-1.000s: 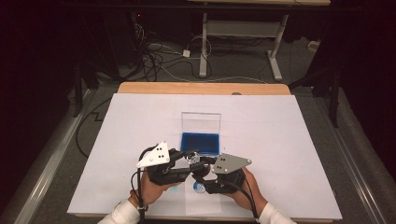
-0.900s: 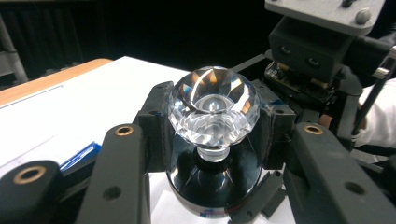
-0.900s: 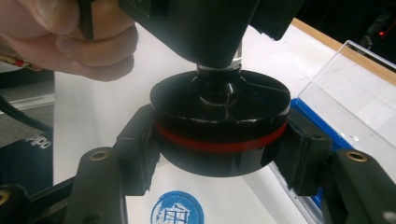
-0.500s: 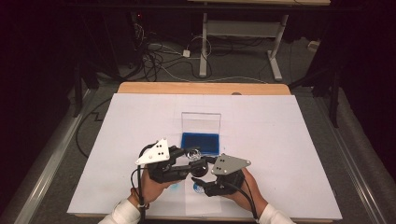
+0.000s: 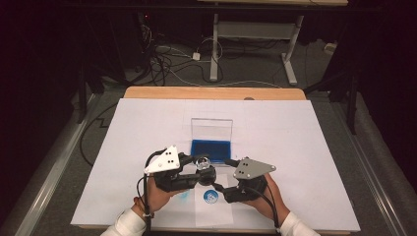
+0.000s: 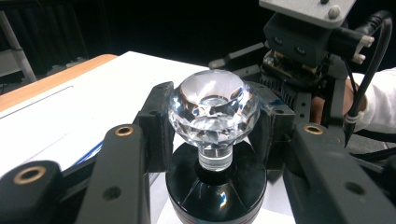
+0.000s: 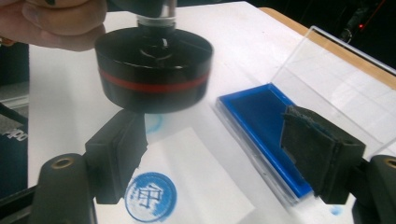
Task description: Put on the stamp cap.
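A stamp with a clear faceted crystal knob (image 6: pixel 213 105) and a round black base with a red band (image 7: pixel 154 74) hangs just above the table. My left gripper (image 6: pixel 212 123) is shut on the knob and shows left of centre in the high view (image 5: pixel 199 167). Under the stamp lies a small white paper (image 5: pixel 216 214) bearing a round blue stamp mark (image 7: pixel 150 197). My right gripper (image 7: pixel 217 156) is just right of the paper (image 5: pixel 220 189). Its jaws have just been opening and stand apart over the paper, pressing on nothing.
A blue ink pad (image 5: pixel 211 148) in a clear case with its lid (image 5: pixel 211 129) raised stands just behind the grippers. A white sheet (image 5: pixel 305 147) covers the wooden table. A faint blue smudge (image 5: pixel 184 195) marks the sheet near the left hand. Cables and desk legs lie on the floor beyond.
The right gripper's jaws have spread apart and it has drawn back a little toward the front edge. The left gripper with the stamp has stayed in place.
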Demonstrator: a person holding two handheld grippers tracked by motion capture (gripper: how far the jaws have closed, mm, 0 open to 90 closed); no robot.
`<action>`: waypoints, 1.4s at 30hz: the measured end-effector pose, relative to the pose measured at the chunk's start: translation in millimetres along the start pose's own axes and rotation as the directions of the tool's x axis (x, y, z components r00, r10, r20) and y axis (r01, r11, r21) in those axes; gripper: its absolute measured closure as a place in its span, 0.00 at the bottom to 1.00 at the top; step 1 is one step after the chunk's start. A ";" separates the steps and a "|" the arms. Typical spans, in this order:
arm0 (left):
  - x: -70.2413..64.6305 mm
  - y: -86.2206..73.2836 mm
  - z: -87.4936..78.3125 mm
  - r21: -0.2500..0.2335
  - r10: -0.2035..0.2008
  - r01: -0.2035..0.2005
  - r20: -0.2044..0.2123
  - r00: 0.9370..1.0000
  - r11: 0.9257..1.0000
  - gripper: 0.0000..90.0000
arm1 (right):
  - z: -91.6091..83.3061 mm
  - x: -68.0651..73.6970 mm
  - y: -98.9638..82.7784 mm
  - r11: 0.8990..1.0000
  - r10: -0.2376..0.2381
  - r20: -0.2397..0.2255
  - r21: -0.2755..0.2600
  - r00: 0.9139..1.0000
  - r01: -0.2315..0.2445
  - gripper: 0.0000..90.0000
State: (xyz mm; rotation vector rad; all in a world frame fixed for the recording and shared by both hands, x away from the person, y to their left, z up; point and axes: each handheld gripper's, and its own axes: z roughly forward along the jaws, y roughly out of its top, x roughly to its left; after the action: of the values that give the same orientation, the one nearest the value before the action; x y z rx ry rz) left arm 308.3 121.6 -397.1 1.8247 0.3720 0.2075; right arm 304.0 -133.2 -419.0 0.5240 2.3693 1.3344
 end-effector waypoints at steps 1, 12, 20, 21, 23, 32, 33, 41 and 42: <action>0.1 0.0 -0.1 0.003 0.003 -0.003 -0.004 1.000 1.000 0.60 | -1.7 -1.1 -0.4 1.000 -0.006 0.010 -0.001 1.000 0.006 0.25; 2.4 1.0 -5.5 0.022 0.028 -0.027 -0.029 0.999 0.999 0.60 | -23.0 -10.9 -5.3 0.999 -0.033 0.072 -0.016 0.997 0.034 0.23; 5.2 -1.1 -8.5 0.048 0.038 -0.036 -0.050 0.998 0.998 0.60 | -37.4 -16.6 -6.0 0.999 -0.034 0.113 -0.033 0.993 0.038 0.23; 5.4 -1.2 -8.8 0.052 0.041 -0.038 -0.052 0.998 0.998 0.60 | -38.8 -16.9 -6.3 0.999 -0.037 0.120 -0.032 0.992 0.041 0.23; 6.0 -1.8 -9.1 0.061 0.042 -0.038 -0.055 0.998 0.997 0.60 | -41.3 -17.4 -6.4 0.998 -0.044 0.135 -0.032 0.990 0.049 0.23; 9.0 -3.6 -13.2 0.090 0.057 -0.049 -0.084 0.995 0.995 0.60 | -53.8 -20.8 -9.1 0.998 -0.039 0.174 -0.043 0.984 0.047 0.23; 9.2 -3.8 -13.4 0.093 0.058 -0.049 -0.088 0.994 0.994 0.60 | -55.2 -20.9 -9.8 0.998 -0.040 0.178 -0.042 0.983 0.048 0.23; 10.3 -5.0 -13.4 0.113 0.072 -0.060 -0.107 0.992 0.992 0.60 | -67.1 -24.4 -16.4 0.998 -0.032 0.203 -0.040 0.979 0.041 0.23; 10.7 -5.0 -13.5 0.115 0.074 -0.062 -0.109 0.991 0.991 0.60 | -68.3 -24.9 -17.5 0.998 -0.030 0.205 -0.039 0.978 0.039 0.23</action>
State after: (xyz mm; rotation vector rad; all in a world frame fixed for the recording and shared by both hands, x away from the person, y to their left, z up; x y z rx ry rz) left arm 313.1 138.9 -398.6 1.9424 0.4073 0.3442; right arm 289.7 -203.5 -397.8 0.5760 2.1689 1.2491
